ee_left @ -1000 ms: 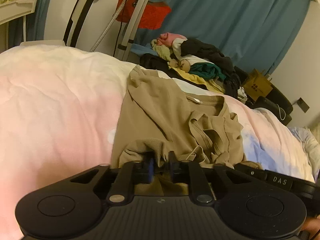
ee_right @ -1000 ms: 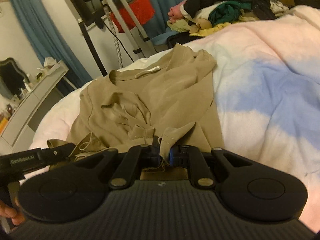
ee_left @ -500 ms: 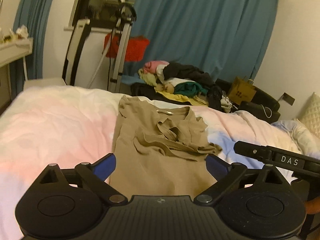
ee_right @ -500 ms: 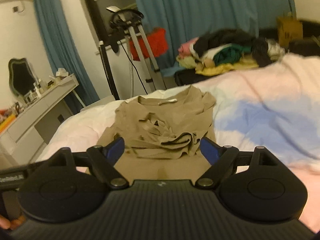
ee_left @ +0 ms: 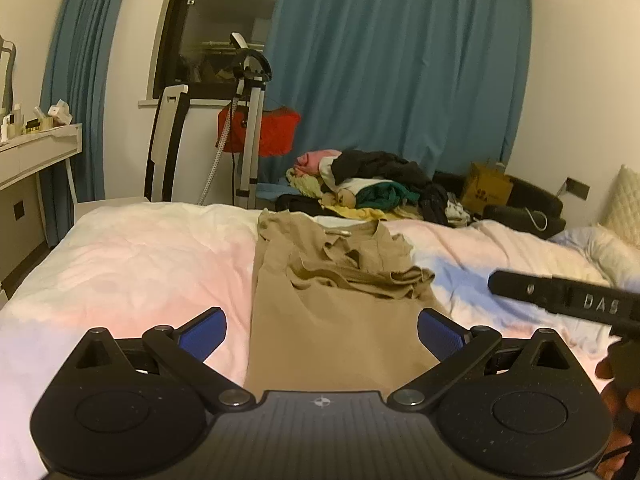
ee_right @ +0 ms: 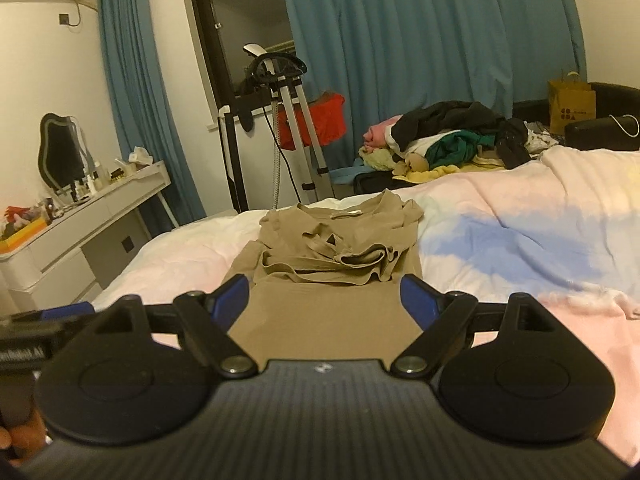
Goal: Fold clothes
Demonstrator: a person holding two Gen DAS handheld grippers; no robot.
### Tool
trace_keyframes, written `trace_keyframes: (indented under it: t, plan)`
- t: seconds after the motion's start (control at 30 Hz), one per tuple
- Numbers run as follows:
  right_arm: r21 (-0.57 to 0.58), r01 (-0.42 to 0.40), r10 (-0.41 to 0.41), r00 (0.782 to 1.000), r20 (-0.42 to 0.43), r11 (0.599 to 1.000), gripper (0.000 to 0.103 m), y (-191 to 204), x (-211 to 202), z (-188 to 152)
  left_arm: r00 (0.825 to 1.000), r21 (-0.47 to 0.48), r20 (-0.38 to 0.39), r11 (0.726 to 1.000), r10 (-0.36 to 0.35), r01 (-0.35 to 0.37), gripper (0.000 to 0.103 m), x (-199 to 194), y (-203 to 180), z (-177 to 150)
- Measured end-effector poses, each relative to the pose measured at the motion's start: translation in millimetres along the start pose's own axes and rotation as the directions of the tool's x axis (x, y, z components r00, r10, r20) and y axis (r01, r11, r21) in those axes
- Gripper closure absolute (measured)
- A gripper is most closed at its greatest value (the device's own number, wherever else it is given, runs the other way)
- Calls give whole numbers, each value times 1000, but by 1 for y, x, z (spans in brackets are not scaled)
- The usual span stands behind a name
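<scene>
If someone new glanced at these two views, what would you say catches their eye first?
Probably the tan shirt lying mid-bed on the pink and blue duvet, its sleeves bunched across the chest. Both grippers hang open over its near hem: the left gripper and the right gripper, blue fingers spread wide. Behind the bed, a heap of unfolded clothes sits before the blue curtain.

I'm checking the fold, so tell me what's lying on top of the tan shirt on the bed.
Its own sleeves lie bunched across the upper half of the tan shirt; nothing else rests on it. The cloth they cover is hidden.
</scene>
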State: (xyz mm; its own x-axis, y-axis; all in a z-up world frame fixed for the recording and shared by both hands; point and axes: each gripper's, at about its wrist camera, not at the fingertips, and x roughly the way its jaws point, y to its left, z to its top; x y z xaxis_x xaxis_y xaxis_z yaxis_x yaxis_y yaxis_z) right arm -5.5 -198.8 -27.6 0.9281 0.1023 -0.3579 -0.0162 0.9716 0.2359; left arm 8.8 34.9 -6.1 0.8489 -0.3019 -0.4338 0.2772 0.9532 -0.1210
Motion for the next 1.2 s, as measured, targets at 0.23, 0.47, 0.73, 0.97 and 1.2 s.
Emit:
trace_keyframes:
  t: [0.23, 0.47, 0.73, 0.97, 1.2]
  plan:
    - [-24, 9, -9, 1000, 6, 1000, 19, 5, 3, -3, 999, -20, -50, 1000, -6, 5, 1, 14, 6, -7]
    - [-36, 39, -39, 999, -3, 999, 19, 5, 9, -8, 996, -32, -93, 999, -5, 2, 1, 26, 5, -15]
    - [-27, 74, -75, 996, -52, 997, 19, 3, 22, -14, 984, -104, -168, 994, -50, 33, 1, 44, 6, -26]
    - [-11, 149, -149, 979, -138, 989, 19, -7, 39, -24, 939, -262, -331, 965, -94, 4, 2, 73, 22, -43]
    - [42, 170, -161, 973, -163, 985, 19, -17, 41, -26, 882, -490, -414, 872, -226, -6, 5, 98, 51, -64]
